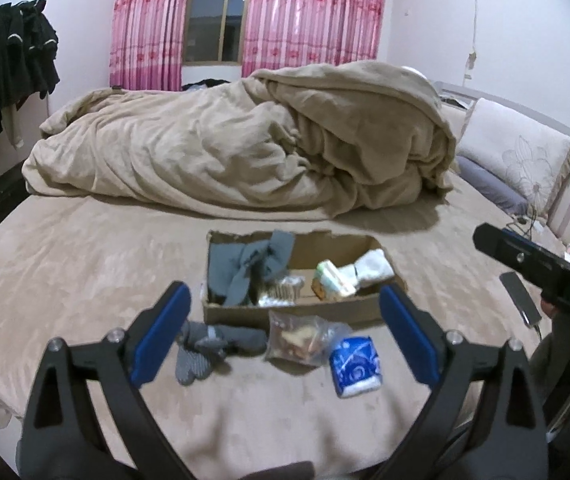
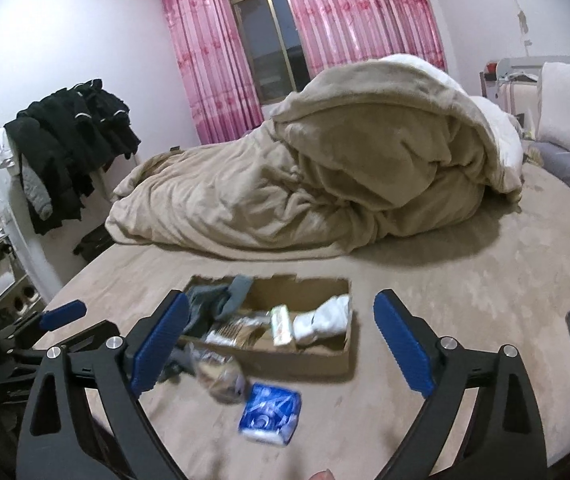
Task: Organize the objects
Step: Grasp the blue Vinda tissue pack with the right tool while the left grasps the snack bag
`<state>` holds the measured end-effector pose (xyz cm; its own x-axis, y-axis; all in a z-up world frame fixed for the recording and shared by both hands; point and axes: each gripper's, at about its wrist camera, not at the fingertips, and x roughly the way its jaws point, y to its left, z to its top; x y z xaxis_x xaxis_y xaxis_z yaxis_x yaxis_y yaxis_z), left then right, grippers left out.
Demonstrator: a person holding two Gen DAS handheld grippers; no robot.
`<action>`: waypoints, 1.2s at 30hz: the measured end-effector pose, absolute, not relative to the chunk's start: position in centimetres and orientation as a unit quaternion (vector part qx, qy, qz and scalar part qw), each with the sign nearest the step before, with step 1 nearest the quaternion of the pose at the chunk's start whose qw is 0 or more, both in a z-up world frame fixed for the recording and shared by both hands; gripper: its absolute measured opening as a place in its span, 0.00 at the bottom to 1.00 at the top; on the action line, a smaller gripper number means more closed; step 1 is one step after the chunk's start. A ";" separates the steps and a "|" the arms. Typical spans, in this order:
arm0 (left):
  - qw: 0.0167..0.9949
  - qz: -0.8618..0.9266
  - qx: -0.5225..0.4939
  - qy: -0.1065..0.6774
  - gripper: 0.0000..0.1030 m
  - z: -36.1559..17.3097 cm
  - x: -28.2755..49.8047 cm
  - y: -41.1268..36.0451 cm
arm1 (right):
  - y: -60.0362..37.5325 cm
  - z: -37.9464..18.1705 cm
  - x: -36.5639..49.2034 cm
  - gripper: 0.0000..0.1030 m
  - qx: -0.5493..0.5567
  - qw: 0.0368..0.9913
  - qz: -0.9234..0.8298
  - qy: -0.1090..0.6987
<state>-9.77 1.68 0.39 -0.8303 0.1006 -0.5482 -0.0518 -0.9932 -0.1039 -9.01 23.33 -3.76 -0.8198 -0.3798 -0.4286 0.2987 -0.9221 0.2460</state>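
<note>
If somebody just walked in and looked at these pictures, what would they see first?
Probably the bright pink curtains at the window on the far wall, and the big beige blanket heaped on the bed. Closer in, an open cardboard box sits on the bed with socks inside, and a blue packet lies just in front of it.

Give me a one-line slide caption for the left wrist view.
Open left hand-held gripper hovers over grey socks, a clear snack bag and a blue packet lying before a half-filled cardboard box.
</note>
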 end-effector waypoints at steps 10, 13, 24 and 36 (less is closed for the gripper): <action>0.033 0.943 -0.328 -0.051 0.94 -2.9 -9.0 2.1 | 21.5 -6.4 -8.1 0.93 0.277 0.202 -0.938 -0.061; 0.035 0.940 -0.337 -0.050 0.94 -3.9 -8.9 2.2 | 20.9 -7.1 -7.5 0.93 0.283 0.212 -0.934 -0.052; 0.041 0.927 -0.371 -0.031 0.94 -10.0 -11.2 3.6 | 19.4 -12.3 -9.9 0.93 0.350 0.220 -0.910 -0.033; 0.050 0.921 -0.385 -0.021 0.93 -13.0 -13.2 4.1 | 19.0 -16.4 -11.8 0.93 0.401 0.226 -0.887 -0.029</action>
<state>-13.19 4.14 -13.04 -0.6991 0.1075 -0.7069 -0.0750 -0.9942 -0.0770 -11.80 19.01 -16.41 -0.5753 -0.4247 -0.6990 0.3784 -0.8959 0.2329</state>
